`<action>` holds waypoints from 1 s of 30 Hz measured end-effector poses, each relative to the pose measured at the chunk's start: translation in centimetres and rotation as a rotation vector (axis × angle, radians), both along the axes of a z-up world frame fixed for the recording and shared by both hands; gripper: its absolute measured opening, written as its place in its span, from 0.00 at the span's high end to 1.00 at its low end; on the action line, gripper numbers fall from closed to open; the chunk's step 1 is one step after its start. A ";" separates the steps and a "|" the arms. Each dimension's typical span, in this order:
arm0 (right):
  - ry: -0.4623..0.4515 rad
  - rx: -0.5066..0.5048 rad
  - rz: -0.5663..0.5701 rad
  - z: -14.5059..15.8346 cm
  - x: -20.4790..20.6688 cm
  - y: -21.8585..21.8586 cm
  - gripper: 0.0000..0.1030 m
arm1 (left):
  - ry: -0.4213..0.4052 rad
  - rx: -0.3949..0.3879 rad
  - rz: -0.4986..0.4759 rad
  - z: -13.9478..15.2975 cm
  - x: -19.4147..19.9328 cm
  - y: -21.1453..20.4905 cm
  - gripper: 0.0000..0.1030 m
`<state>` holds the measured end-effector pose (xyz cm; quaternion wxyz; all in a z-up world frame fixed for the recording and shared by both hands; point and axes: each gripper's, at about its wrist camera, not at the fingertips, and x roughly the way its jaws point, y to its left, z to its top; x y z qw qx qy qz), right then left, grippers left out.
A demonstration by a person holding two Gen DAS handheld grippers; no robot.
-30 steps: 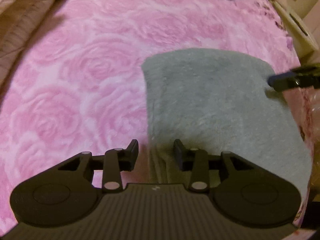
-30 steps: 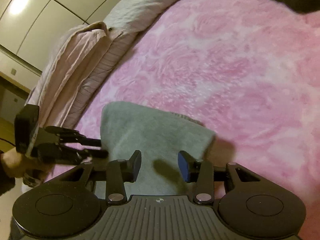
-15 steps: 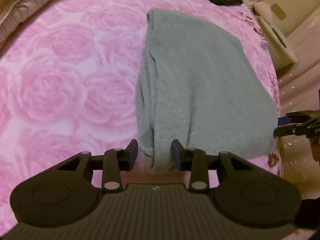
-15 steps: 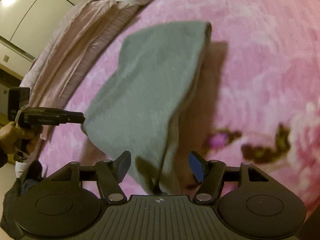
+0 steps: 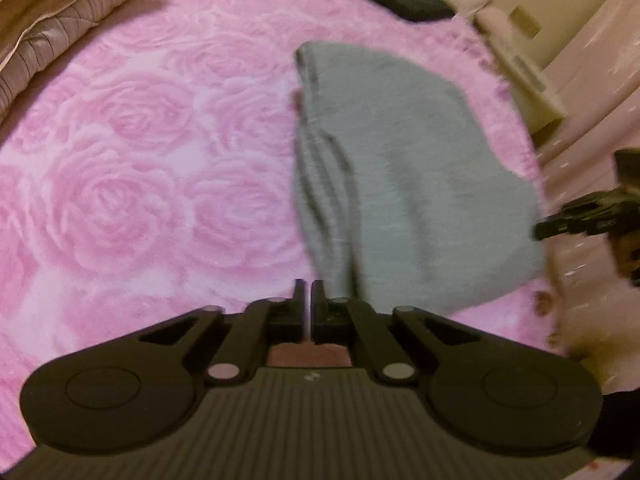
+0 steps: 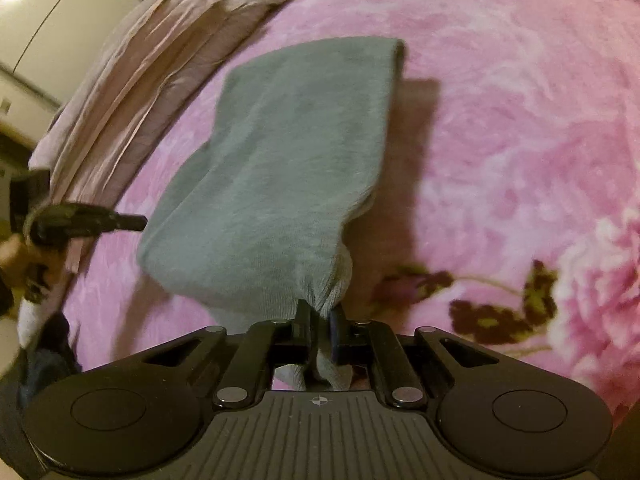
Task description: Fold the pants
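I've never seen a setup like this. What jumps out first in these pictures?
The gray pants, folded into a thick pad, lie in the middle of a bright pink rose-patterned blanket. The right gripper at the bottom of its view is clamped on a bunched corner of the pants. The left gripper is shut just beside the pants' near edge, with no cloth visible between its fingers.
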<state>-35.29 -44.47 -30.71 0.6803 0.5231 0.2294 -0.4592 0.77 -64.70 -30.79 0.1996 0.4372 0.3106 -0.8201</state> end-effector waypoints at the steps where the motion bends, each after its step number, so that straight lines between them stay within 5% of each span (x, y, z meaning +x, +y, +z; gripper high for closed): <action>1: 0.011 -0.011 -0.004 0.3 0.3 0.4 0.91 | 0.016 0.016 -0.014 0.1 0.1 0.7 0.85; 3: 0.031 -0.018 -0.031 0.8 0.9 1.2 0.67 | 0.024 0.030 -0.046 -0.2 0.0 1.7 0.71; 4: 0.040 -0.023 -0.040 0.9 1.2 1.6 0.49 | 0.023 0.033 -0.063 -0.6 -0.3 2.1 0.71; 5: 0.042 -0.033 -0.045 0.8 1.7 1.9 0.45 | 0.022 0.036 -0.088 -1.2 -0.7 2.5 0.71; 7: 0.048 -0.030 -0.034 0.3 2.1 2.5 0.45 | -0.005 0.014 -0.138 -2.4 -1.8 3.4 0.75; 9: 0.059 -0.004 -0.011 -0.7 2.6 2.8 0.46 | -0.031 -0.011 -0.184 -3.3 -2.7 4.0 0.94; 10: 0.059 0.005 -0.006 -1.1 2.6 2.9 0.53 | -0.039 -0.037 -0.192 -3.3 -2.9 4.1 0.94; 11: 0.062 0.011 -0.005 -1.5 2.6 3.0 0.72 | -0.037 -0.062 -0.199 -3.0 -2.9 4.0 0.95; 13: 0.043 0.035 0.001 -2.1 2.5 2.5 0.85 | -0.030 -0.101 -0.214 -1.9 -2.6 3.4 0.95; 16: 0.040 0.022 0.051 -1.2 2.8 1.9 0.91 | -0.057 -0.132 -0.235 -1.0 -1.8 2.2 1.00; 24: 0.072 0.053 0.083 -0.4 2.9 1.7 0.89 | -0.114 -0.084 -0.262 -1.3 -1.6 3.5 1.00; 30: 0.245 -0.087 0.059 4.1 4.4 3.0 0.69 | -0.125 -0.112 -0.198 1.5 0.1 4.3 1.00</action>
